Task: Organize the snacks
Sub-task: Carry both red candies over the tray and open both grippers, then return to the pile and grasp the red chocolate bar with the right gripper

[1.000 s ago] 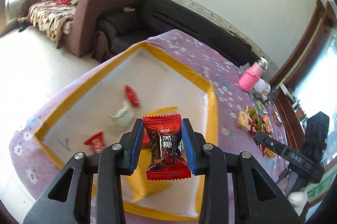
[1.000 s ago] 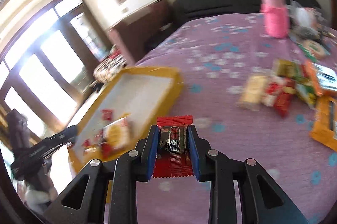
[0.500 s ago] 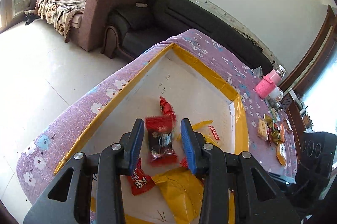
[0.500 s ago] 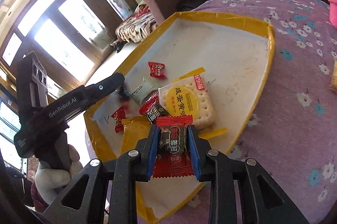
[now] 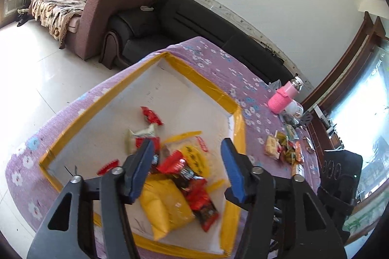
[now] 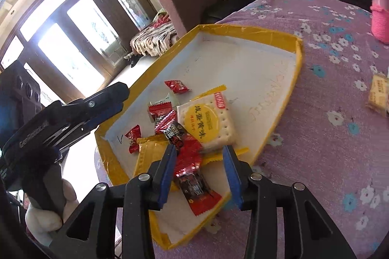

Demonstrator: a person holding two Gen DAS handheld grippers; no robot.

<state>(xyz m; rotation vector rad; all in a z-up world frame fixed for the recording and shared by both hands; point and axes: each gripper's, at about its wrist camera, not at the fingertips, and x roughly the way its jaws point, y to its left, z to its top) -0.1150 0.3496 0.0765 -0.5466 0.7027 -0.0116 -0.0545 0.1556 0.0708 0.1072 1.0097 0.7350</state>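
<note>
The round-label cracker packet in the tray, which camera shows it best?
The right wrist view: the cracker packet lies sharp and mostly uncovered, its yellow label readable. In the left wrist view it is blurred, partly behind red candies.

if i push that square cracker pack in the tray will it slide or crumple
The cracker pack looks flat and fairly stiff, so it would probably slide across the smooth white floor of the tray rather than crumple. Its glossy wrapper suggests a slippery grip. The crackers inside could crack under a hard squeeze.
</note>
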